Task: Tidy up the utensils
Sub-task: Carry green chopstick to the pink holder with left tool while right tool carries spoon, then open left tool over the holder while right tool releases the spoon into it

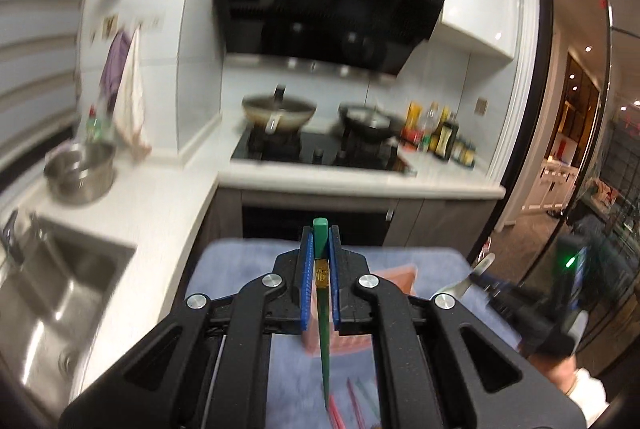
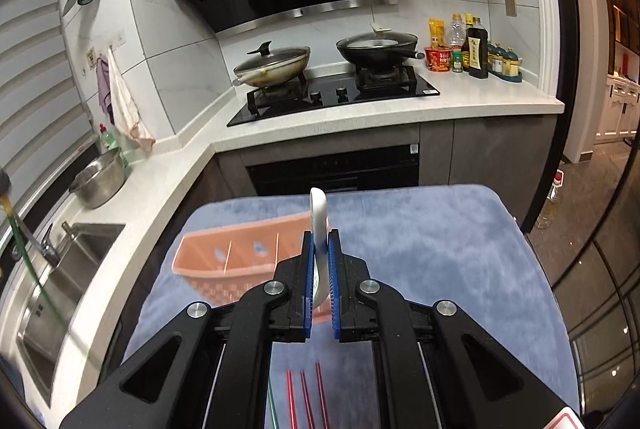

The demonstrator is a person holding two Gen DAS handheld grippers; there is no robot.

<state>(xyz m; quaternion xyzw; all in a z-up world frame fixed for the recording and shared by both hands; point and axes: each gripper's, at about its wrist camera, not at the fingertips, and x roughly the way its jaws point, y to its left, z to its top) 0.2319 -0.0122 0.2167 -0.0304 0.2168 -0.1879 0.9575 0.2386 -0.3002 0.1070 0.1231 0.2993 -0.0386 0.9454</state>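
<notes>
Left claw point(image 1: 320, 249): closed on a green chopstick point(image 1: 323, 317), its blue pads pinching the stick near the thick end, which pokes out just past the fingertips; the thin tip runs back under the claw body.
Right claw point(image 2: 320, 249): closed on a white spoon point(image 2: 319, 225), handle curling up beyond the fingertips, the bowl tucked between the pads.
Orange basket point(image 2: 240, 261): ahead and left of the right claw, lying on the blue cloth point(image 2: 440, 249); the spoon overlaps its right end.
Red chopsticks point(image 2: 304, 397): on the cloth beneath the right claw's body, side by side.
Beyond both claws: a gas hob point(image 2: 336, 97) carrying two pans, and a sink point(image 2: 52, 285) off to the left.
</notes>
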